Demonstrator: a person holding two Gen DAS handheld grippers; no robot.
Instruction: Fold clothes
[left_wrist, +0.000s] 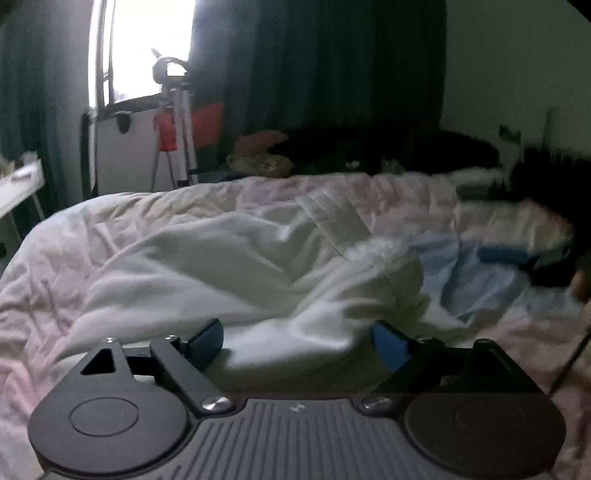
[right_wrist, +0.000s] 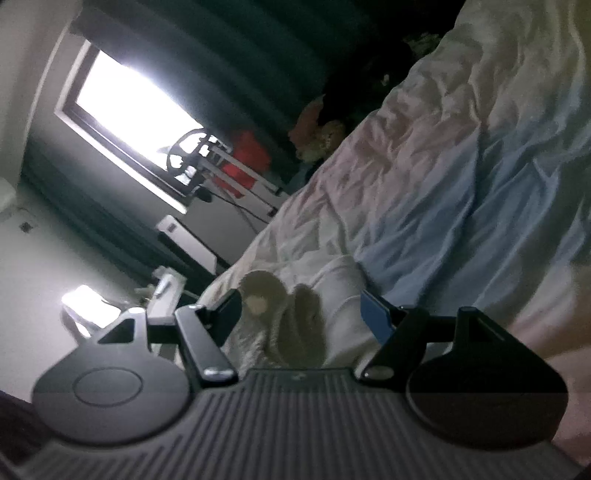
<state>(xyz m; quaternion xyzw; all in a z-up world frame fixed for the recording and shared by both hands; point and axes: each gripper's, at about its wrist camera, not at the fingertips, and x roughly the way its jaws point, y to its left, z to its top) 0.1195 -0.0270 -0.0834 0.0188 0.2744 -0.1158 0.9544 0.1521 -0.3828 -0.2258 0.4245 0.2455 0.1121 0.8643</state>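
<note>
A white fleecy garment (left_wrist: 236, 266) lies crumpled in the middle of the bed, with a fuzzy edge near its right end. My left gripper (left_wrist: 297, 341) stands open just over its near edge, and white cloth lies between the blue pads (left_wrist: 388, 345) without being pinched. The right wrist view is tilted; there my right gripper (right_wrist: 301, 312) is open around a bunched, rolled part of the white garment (right_wrist: 295, 317). A light blue garment (left_wrist: 469, 273) lies to its right, also seen as the light blue cloth (right_wrist: 461, 206).
The bed carries a wrinkled pale pink quilt (left_wrist: 55, 295). Dark clothes (left_wrist: 406, 151) and soft toys (left_wrist: 258, 155) are piled at its far side. A tripod (left_wrist: 173, 122) and a red item stand by the window (left_wrist: 147, 48), and a white table (left_wrist: 18, 184) is at the left.
</note>
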